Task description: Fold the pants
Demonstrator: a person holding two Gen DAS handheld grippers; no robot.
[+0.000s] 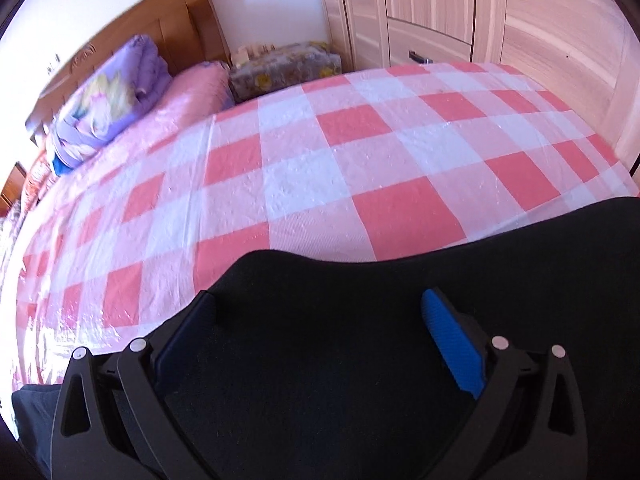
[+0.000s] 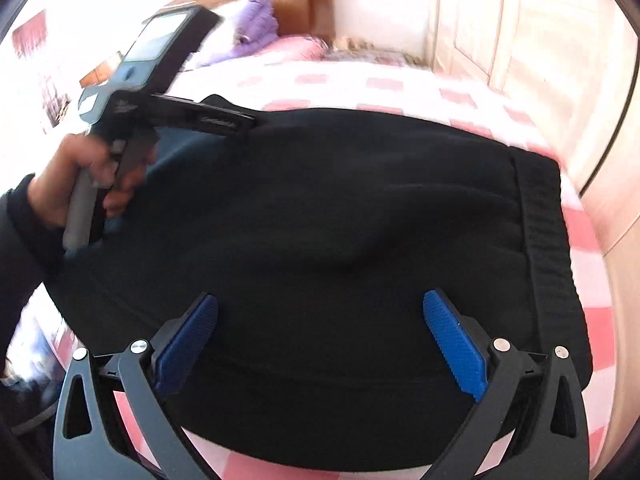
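2 pairs of tongs work over black pants spread on a bed with a pink, red and white checked cover. in the right wrist view the right gripper hangs with its 2 blue-padded fingers spread wide apart, the dark cloth lying between and beneath them with nothing clamped. the pants fill the space ahead of these tongs, a broad flat heap with soft creases, and their waistband runs as a ribbed strip along the edge to the right of the right finger. ahead and to the left of these tongs, a hand in a dark sleeve grips the handle of the left gripper, whose dark tips reach the far edge of the pants; from this side i cannot tell how those tips stand. in the left wrist view the left gripper shows its fingers held well apart, 1 blue pad clear on the right and the left 1 in shadow, with the black cloth lying between them and spreading off to the right. whether the pads touch the cloth is not clear. beyond these tongs the checked cover lies open and flat. far ahead and to the left sit a pink pillow and a purple folded quilt against a wooden headboard. far ahead and to the right stands a pale wooden wardrobe, with a small patterned box beside the bed's far corner.
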